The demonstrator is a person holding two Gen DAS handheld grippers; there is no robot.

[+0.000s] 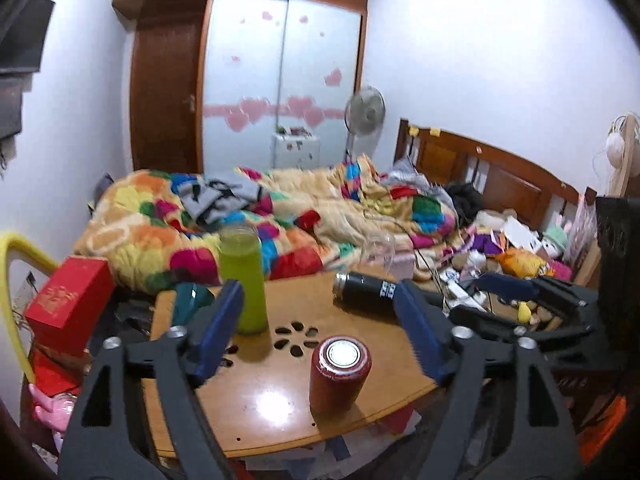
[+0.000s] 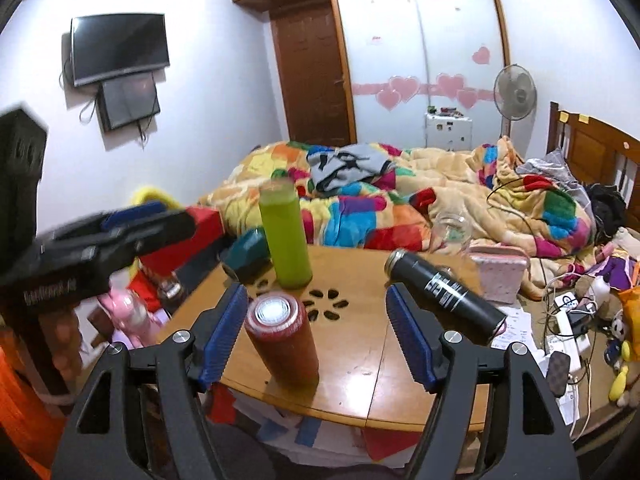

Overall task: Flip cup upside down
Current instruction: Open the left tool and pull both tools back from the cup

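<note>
A red cup stands on the round wooden table, its metal end facing up; it also shows in the right wrist view. A green cup stands upright further back. A black cup lies on its side at the right. My left gripper is open and empty above the table, behind the red cup. My right gripper is open and empty, the red cup near its left finger. The right gripper shows at the left wrist view's right edge.
A clear glass and a pink box sit at the table's far right edge. A red box and a teal object lie left of the table. A bed with a colourful quilt is behind. Clutter covers the floor at right.
</note>
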